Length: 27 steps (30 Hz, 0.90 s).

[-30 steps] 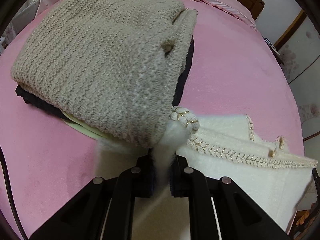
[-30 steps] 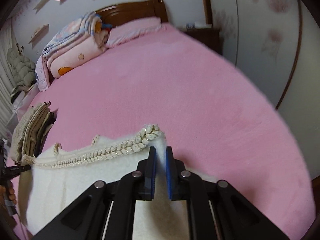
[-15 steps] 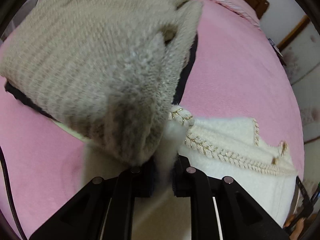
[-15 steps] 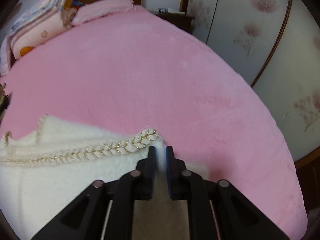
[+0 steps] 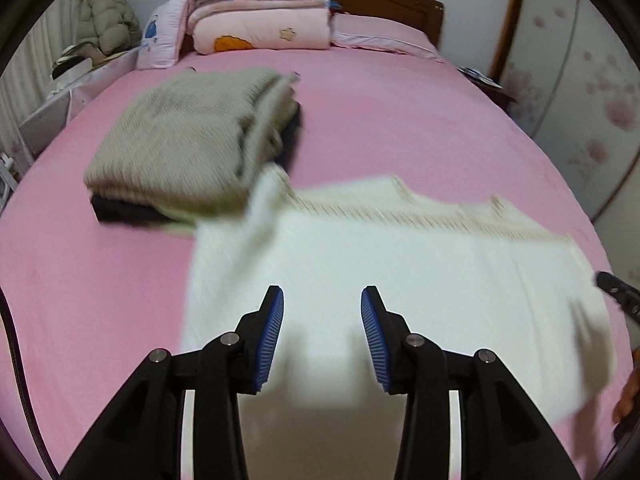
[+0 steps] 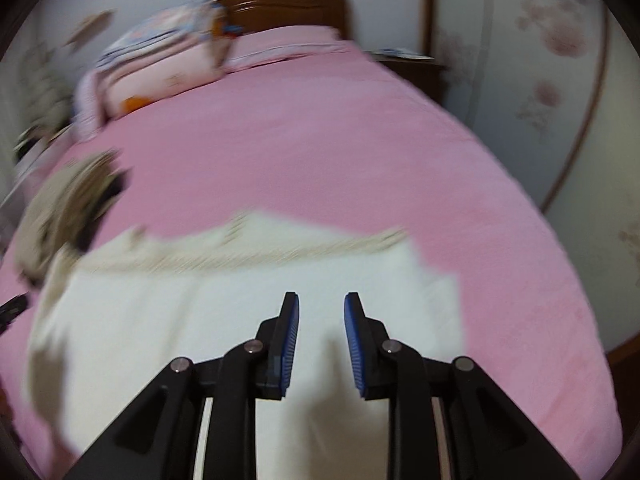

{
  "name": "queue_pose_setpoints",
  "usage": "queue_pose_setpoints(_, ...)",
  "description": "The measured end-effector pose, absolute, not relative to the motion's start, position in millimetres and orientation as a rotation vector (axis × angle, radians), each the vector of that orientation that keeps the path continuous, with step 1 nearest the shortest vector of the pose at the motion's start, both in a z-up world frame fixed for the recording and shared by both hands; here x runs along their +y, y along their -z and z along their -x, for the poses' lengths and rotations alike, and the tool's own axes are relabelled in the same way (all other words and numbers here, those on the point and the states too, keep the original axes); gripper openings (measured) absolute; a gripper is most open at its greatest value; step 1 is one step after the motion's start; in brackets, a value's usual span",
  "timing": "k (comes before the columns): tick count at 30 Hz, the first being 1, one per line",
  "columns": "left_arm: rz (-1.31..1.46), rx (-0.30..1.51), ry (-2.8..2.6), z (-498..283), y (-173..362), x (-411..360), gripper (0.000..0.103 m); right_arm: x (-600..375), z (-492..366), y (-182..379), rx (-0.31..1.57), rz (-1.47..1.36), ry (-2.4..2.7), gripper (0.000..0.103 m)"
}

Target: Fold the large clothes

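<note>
In the left wrist view, the left gripper [image 5: 322,334] stands wide apart at lower centre holding nothing, above the fuzzy cream-white knitted garment with braided trim [image 5: 400,272] spread across the middle of the pink bedsheet [image 5: 400,128], its upper-left corner touching the folded beige ribbed sweater on a dark stack [image 5: 188,148]. In the right wrist view, the right gripper [image 6: 321,342] is likewise parted and empty over the same garment, blurred at centre and lower left. The garment's left edge could catch or topple the neighbouring stack on the next fold, I judge, because the two already overlap.

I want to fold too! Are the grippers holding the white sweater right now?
Left gripper: open, holding nothing, above the white sweater.
Right gripper: open, holding nothing.
</note>
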State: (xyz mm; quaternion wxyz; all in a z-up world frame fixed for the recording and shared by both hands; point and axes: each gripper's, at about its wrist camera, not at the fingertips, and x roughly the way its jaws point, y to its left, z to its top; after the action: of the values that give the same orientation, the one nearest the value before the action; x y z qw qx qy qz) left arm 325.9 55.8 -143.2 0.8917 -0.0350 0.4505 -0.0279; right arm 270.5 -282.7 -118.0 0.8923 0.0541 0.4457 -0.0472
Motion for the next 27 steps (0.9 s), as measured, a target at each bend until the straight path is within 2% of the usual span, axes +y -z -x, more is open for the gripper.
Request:
queue_pose_setpoints(2,0.070,0.919,0.047,-307,151,39,0.058,-254,-254,122,0.926,-0.098,0.040,0.023)
queue_pose_setpoints(4,0.040,0.880,0.008,-282,162,26,0.065,-229,-239,127,0.920,-0.071,0.002,0.023)
queue_pose_setpoints(9,0.002,0.951,-0.091,-275,202,33,0.065,-199,-217,164,0.958,0.045,0.012,0.023)
queue_pose_setpoints(11,0.020,0.950,-0.111,-270,211,51,0.068,-209,-203,171,0.932,0.062,0.042,0.022)
queue_pose_setpoints(12,0.023,0.941,-0.122,-268,213,59,0.068,-219,-196,171,0.914,0.090,0.086,0.025)
queue_pose_setpoints(13,0.016,0.936,-0.141,-269,213,68,0.068,-228,-194,170,0.905,0.101,0.110,0.036)
queue_pose_setpoints(16,0.042,0.938,-0.126,-269,216,90,0.068,-275,-189,181,0.924,0.177,0.280,0.037)
queue_pose_setpoints(18,0.048,0.943,-0.104,-268,216,95,0.066,-315,-179,185,0.922,0.093,0.292,0.050)
queue_pose_setpoints(19,0.043,0.943,-0.101,-266,216,96,0.065,-327,-176,183,0.919,0.068,0.284,0.051)
queue_pose_setpoints(20,0.042,0.943,-0.102,-265,216,96,0.064,-332,-173,181,0.920,0.069,0.291,0.034)
queue_pose_setpoints(22,0.049,0.940,-0.102,-264,216,97,0.064,-334,-172,180,0.925,0.121,0.330,0.013)
queue_pose_setpoints(27,0.037,0.939,-0.105,-273,216,98,0.064,-326,-168,185,0.936,0.170,0.356,0.013)
